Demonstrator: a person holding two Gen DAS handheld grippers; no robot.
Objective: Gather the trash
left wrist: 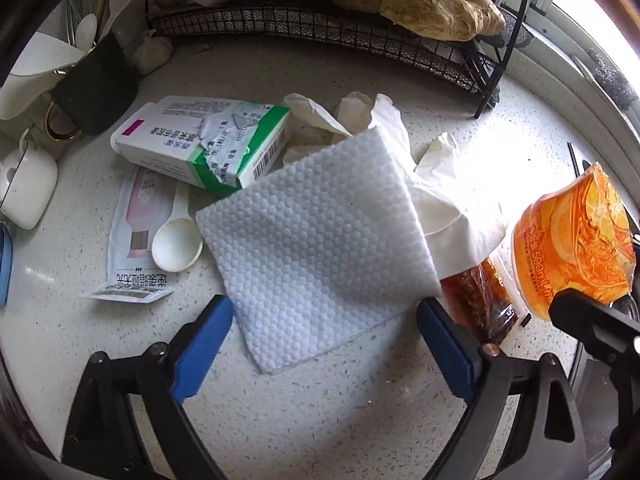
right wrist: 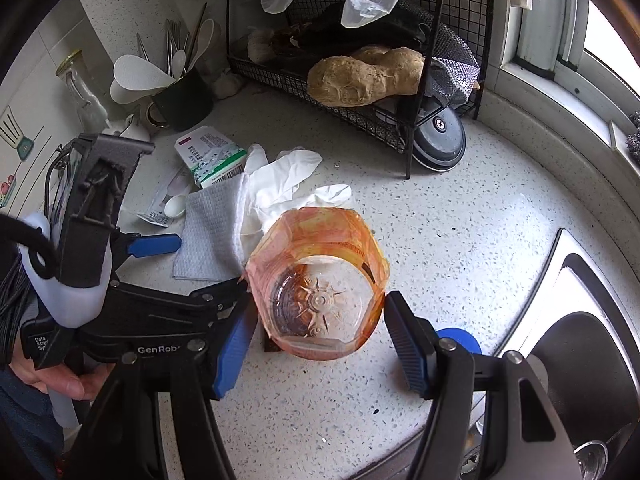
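A white dimpled paper towel (left wrist: 316, 240) lies on the speckled counter over white disposable gloves (left wrist: 400, 136). My left gripper (left wrist: 324, 320) is open, its blue fingers either side of the towel's near corner, not closed on it. A torn green-and-white carton (left wrist: 204, 140), a sachet (left wrist: 132, 240) and a small white spoon (left wrist: 176, 240) lie to the left. My right gripper (right wrist: 318, 320) is shut on an empty orange-labelled plastic bottle (right wrist: 320, 280), held off the counter, bottom facing the camera. The bottle also shows in the left wrist view (left wrist: 572, 240). A brown snack wrapper (left wrist: 480, 296) lies beside it.
A black wire rack (right wrist: 360, 92) with ginger root (right wrist: 364, 72) stands at the back. A dark utensil cup (right wrist: 184, 96) and a glass bottle (right wrist: 80, 88) stand at the back left. A steel sink (right wrist: 580, 340) is at the right. A blue lid (right wrist: 460, 340) lies behind my right finger.
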